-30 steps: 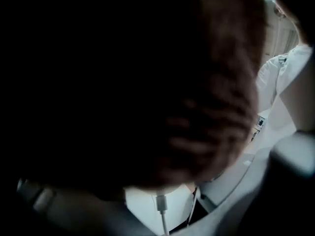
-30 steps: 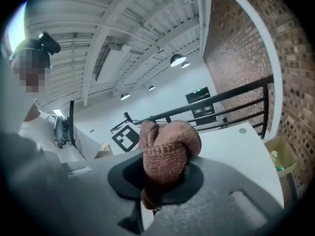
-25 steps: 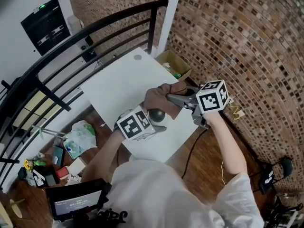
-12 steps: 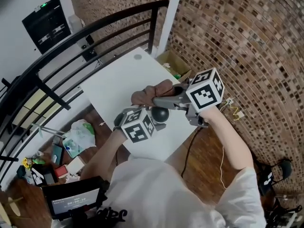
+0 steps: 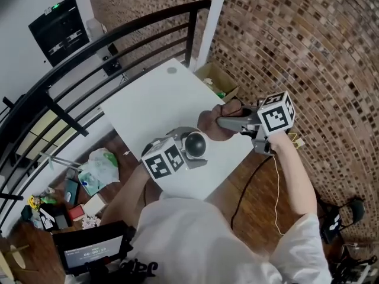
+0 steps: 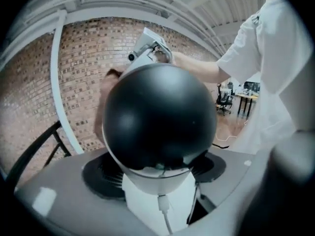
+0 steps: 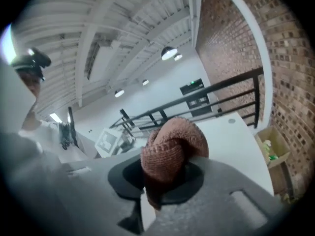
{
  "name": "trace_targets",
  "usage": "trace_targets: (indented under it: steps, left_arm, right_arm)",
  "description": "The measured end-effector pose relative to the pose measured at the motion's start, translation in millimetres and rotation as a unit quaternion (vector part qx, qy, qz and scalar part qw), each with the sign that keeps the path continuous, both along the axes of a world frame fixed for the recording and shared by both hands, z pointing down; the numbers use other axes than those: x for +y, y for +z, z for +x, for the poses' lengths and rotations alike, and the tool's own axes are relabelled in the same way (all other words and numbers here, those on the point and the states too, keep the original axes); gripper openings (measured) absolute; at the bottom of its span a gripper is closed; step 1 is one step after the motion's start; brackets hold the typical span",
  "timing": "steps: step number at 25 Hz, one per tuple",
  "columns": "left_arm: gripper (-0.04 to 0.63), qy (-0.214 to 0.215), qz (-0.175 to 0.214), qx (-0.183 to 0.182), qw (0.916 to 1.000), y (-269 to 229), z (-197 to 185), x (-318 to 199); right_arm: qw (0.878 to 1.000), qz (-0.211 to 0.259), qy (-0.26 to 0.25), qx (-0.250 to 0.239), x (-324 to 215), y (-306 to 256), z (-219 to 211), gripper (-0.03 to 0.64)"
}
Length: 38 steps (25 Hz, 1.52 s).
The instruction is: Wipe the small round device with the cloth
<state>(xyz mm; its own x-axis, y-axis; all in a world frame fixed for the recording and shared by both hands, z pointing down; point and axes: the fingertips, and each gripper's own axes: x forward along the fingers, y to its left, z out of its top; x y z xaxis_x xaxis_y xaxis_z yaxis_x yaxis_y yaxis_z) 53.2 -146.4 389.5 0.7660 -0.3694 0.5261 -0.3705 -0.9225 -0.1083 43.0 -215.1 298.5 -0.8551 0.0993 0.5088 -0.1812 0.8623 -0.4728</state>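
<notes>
The small round device (image 5: 195,142) is a black ball on a white base, held just above the white table (image 5: 148,102). My left gripper (image 5: 188,154) is shut on it. In the left gripper view the device (image 6: 158,114) fills the middle, its white base and cable sitting between the two pads. A brown knitted cloth (image 5: 211,123) is bunched in my right gripper (image 5: 221,122), just right of the device; whether they touch I cannot tell. The right gripper view shows the cloth (image 7: 172,149) clamped between that gripper's (image 7: 158,183) jaws.
An open cardboard box (image 5: 217,78) stands on the floor past the table's far right corner, against the brick wall (image 5: 308,46). A black railing (image 5: 77,70) runs behind the table. Bags and clutter (image 5: 95,173) lie on the floor at left.
My right gripper swept the cloth left over the device, then drew back to the right, off the top of the ball. The left gripper has kept hold of the device, shifting slightly.
</notes>
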Motion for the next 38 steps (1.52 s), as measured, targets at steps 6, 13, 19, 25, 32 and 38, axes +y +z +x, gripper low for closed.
trace_targets:
  steps: [6,13,19,25,32,38]
  left_arm:
    - [0.403,0.118,-0.028,0.12,0.9854,-30,21,36]
    - [0.403,0.161,0.004,0.122,0.9794,-34,27,48]
    - [0.403,0.071,-0.047,0.173,0.9813,-36,17,23]
    - [0.403,0.01,-0.07,0.2,0.9773,-46,5,1]
    - [0.403,0.08,-0.05,0.182,0.9788,-39,5,35]
    - [0.403,0.182,0.015,0.178,0.9669,-56,15,75]
  right_arm:
    - [0.973,-0.116,-0.124,-0.159,36,-31,-40,0.026]
    - [0.949,-0.199,-0.17,-0.174,64,-15,-40,0.026]
    - [0.95,-0.148,-0.191,-0.2,92,-46,-17,0.025]
    - [0.972,-0.035,-0.214,-0.089,146,-9,-40,0.025]
    - [0.972,-0.043,-0.126,-0.195,90,-58,-14,0.025]
    - [0.975,-0.1,-0.107,-0.167,59,-31,-26,0.026]
